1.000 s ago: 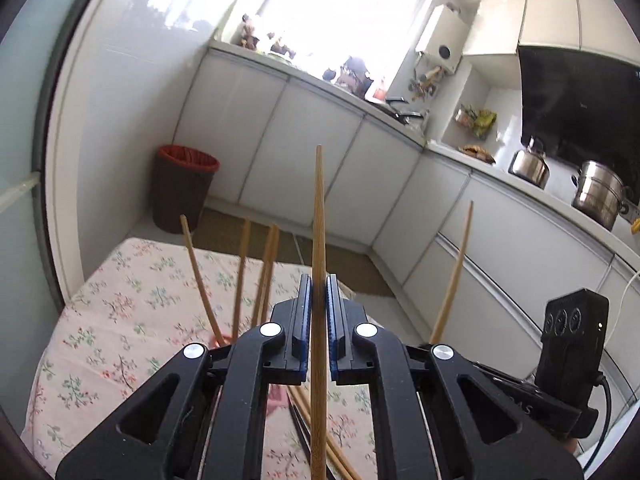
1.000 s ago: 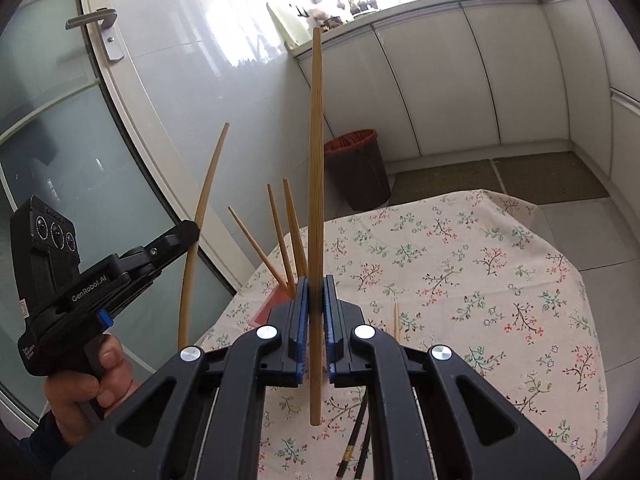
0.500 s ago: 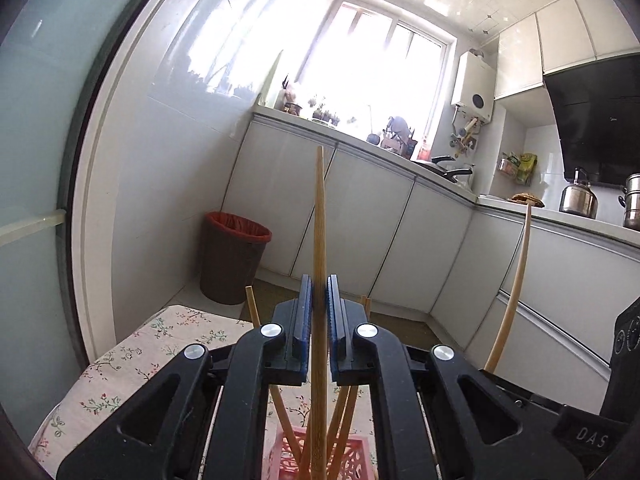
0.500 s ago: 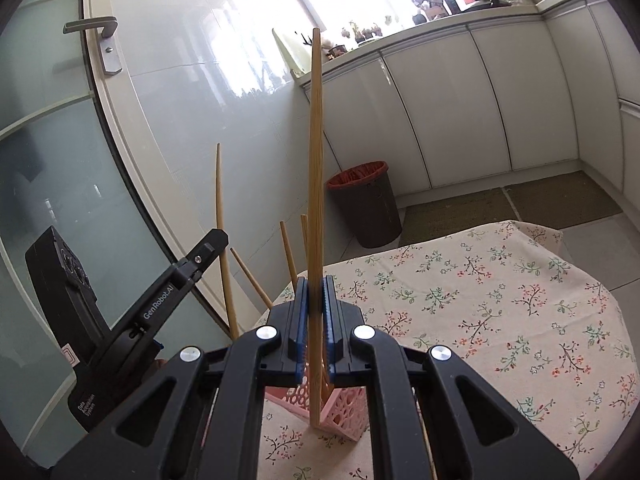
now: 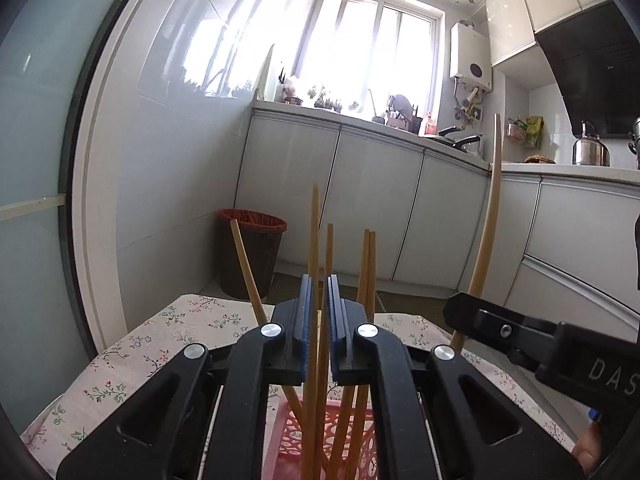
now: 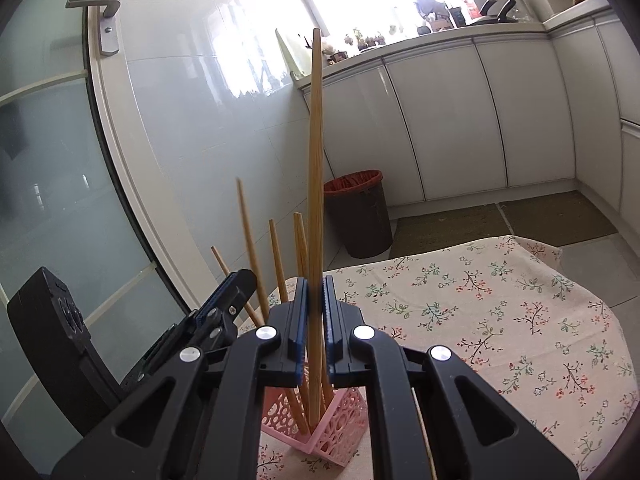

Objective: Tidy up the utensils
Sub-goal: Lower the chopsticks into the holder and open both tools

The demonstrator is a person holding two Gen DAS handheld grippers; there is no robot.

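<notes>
A pink lattice utensil holder (image 6: 340, 420) stands on the floral tablecloth (image 6: 500, 320) with several wooden chopsticks (image 6: 276, 256) upright in it. My left gripper (image 5: 318, 312) sits just above the holder (image 5: 304, 440), its jaws slightly apart around a chopstick (image 5: 315, 240) that has dropped low into the holder. My right gripper (image 6: 316, 312) is shut on a long upright chopstick (image 6: 315, 160) whose lower end reaches into the holder. The right gripper and its chopstick (image 5: 486, 216) also show in the left wrist view.
A dark bin with a red liner (image 6: 358, 216) stands on the floor beyond the table. White kitchen cabinets (image 6: 460, 120) run along the back. A glass door with a handle (image 6: 100, 20) is on the left. A loose chopstick (image 6: 420, 420) lies on the cloth.
Both grippers have come down over the pink holder. The left jaws have opened a little and their chopstick has slid down into the holder. The right chopstick's end has entered the holder.
</notes>
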